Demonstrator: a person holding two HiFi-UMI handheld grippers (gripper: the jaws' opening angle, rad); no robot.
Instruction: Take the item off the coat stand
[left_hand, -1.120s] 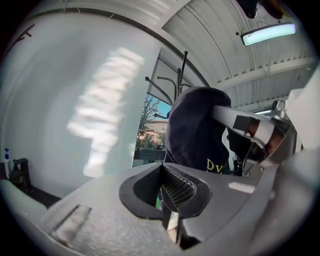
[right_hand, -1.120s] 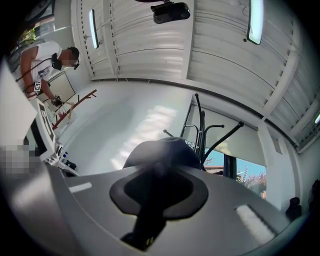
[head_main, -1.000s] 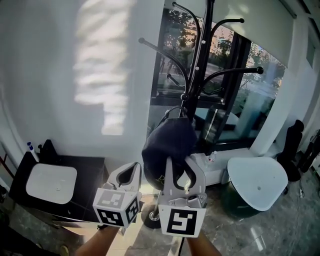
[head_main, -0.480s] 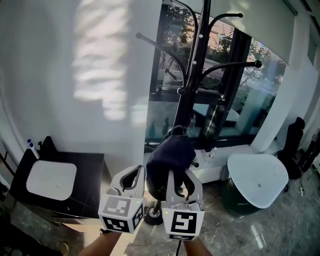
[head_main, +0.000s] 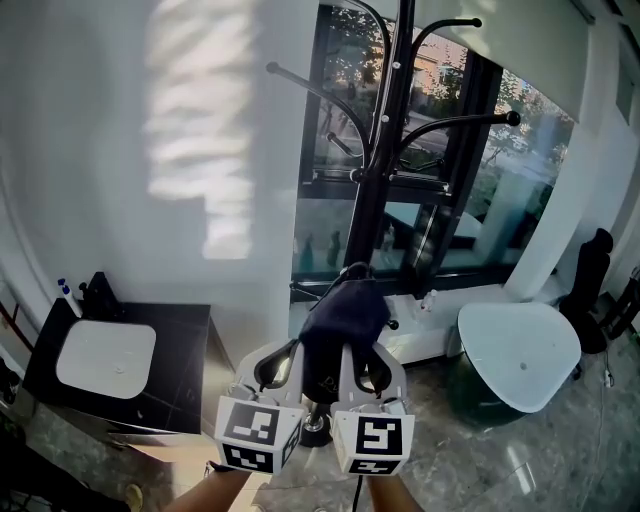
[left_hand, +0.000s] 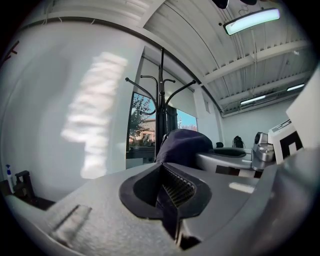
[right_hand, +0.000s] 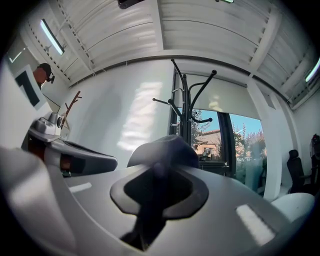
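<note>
The dark cap (head_main: 343, 318) hangs clear of the hooks, pinched in the clenched right gripper (head_main: 362, 352), with the left gripper (head_main: 280, 358) just beside it, jaws together, the black coat stand (head_main: 385, 150) behind against the window (head_main: 470, 190), a white table (head_main: 520, 345) right, a black cabinet (head_main: 180, 345) left, on a marble floor (head_main: 520, 470).

1. White rounded table (head_main: 520, 350) stands at the right, near the window (head_main: 470, 190).
2. Black cabinet (head_main: 175, 345) at the left, with a white top (head_main: 105, 358) lying on it.
3. Sunlight patch on the white wall (head_main: 190, 130).
</note>
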